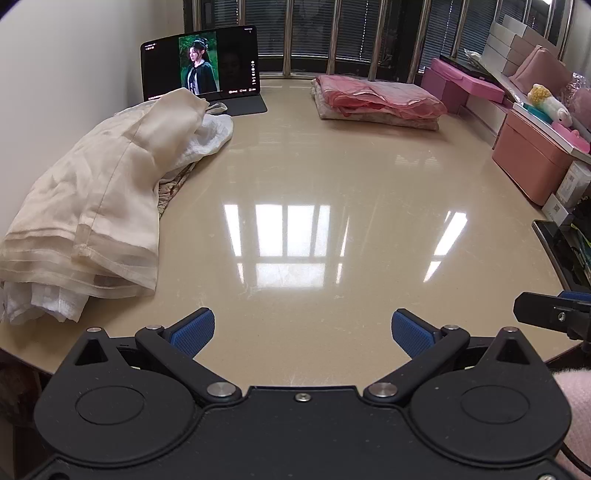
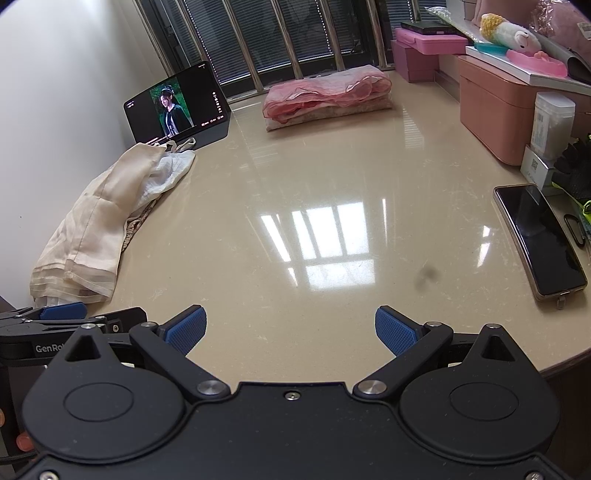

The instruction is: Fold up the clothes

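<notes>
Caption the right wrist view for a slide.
Open right gripper above a glossy beige table; unfolded cream clothes at left, folded pink stack beyond, phone at right.

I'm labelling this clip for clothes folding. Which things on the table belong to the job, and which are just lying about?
Part of the job:
- heap of cream clothes, unfolded, by the wall
- folded pink stack, at the far edge
- left tongs and right tongs, both open and empty

Lying about:
- tablet, playing a video
- phone
- pink boxes
- plush toy
</notes>
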Motion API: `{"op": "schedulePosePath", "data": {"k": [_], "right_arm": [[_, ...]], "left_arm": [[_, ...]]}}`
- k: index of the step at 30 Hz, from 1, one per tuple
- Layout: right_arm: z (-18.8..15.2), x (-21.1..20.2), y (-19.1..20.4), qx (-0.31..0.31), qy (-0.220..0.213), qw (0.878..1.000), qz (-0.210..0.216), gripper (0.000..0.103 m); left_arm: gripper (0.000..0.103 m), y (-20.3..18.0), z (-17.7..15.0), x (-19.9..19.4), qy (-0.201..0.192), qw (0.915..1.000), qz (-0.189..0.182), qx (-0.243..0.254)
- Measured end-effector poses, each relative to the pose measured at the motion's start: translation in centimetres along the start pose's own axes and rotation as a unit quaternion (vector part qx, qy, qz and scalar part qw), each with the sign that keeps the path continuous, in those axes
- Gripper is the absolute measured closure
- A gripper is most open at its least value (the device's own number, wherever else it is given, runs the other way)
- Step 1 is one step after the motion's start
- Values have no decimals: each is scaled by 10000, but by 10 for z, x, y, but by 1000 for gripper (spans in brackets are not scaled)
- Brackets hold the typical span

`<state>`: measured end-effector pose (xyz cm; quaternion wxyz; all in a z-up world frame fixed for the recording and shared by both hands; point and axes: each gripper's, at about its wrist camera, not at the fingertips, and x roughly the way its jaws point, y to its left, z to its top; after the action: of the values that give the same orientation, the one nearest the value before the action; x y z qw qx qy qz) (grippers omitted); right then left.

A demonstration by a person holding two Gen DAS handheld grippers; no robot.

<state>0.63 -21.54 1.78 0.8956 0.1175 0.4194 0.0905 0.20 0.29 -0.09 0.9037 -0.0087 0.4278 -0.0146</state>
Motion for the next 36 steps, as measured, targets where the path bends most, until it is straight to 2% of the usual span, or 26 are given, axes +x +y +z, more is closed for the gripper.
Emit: {"op": "schedulePosePath", "data": {"k": [36], "right_arm": [[1,1,0,3,2,10000,6,3]], "left_arm": [[0,-1,-2,0,22,10000,-3,-5]]}}
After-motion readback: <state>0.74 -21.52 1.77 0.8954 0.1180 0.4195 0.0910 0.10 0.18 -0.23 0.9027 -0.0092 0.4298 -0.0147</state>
